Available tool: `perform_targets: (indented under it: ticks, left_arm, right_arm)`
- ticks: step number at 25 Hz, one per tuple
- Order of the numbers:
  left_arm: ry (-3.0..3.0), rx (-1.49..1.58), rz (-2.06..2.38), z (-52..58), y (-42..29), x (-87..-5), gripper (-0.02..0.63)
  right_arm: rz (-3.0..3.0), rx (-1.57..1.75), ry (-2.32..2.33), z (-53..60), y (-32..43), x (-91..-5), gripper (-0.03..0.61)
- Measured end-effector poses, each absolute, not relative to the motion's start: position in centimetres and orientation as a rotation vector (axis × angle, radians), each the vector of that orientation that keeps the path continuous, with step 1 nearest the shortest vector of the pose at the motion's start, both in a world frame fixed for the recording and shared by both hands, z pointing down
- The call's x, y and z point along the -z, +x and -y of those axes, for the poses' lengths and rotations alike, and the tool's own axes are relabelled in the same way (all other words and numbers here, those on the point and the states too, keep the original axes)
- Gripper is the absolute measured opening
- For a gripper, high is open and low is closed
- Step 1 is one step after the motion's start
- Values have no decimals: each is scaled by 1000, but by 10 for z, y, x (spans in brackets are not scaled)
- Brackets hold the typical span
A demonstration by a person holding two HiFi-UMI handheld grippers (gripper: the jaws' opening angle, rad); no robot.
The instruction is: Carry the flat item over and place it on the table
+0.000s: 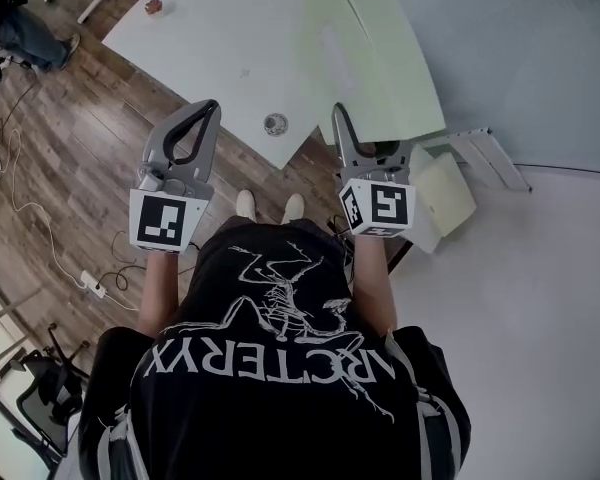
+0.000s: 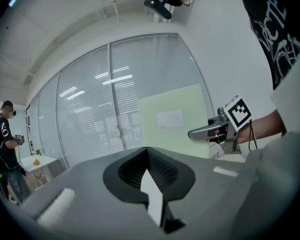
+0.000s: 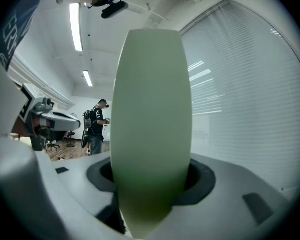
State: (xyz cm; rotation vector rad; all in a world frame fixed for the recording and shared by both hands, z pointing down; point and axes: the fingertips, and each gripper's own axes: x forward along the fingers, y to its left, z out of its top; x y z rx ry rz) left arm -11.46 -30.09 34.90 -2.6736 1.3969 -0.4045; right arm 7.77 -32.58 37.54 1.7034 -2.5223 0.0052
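Right gripper view: my right gripper (image 3: pixel 151 186) clenched on pale green board (image 3: pixel 150 104), upright, mid-carry. Left gripper (image 2: pixel 146 156) pinched shut, empty. White table (image 1: pixel 220 38) just ahead. My read: next, lay board flat, clearing round fitting (image 1: pixel 275 123) at tabletop's near corner. Small red item (image 1: pixel 153 6) near far edge.

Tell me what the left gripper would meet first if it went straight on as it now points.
Probably the glass wall with blinds; the left gripper, jaws together and empty, faces it with nothing between, though depth is unclear.

White table (image 1: pixel 220 38) with small reddish object (image 1: pixel 153 6)
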Motion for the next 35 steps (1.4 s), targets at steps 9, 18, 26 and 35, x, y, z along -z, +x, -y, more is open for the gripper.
perform_targets:
  ticks: [9,18,26,35]
  left_arm:
    - [-2617,526,-1513,292,-151,-358,-8]
    - [-2614,632,-1529,286,-160,-369,-8]
    - [-2626,652,-1520,281,-150,-375,-8]
    - [-2627,568,-1496,283,-133,-362,-8]
  right_arm:
    - [2359,-204,1658,402,69,-497,258]
    - [2311,-169,1701,439,53,-554,261]
    - [2264,-244,1661,457,50,-577,279]
    - [2302,-296,1606,426,58,-548,282]
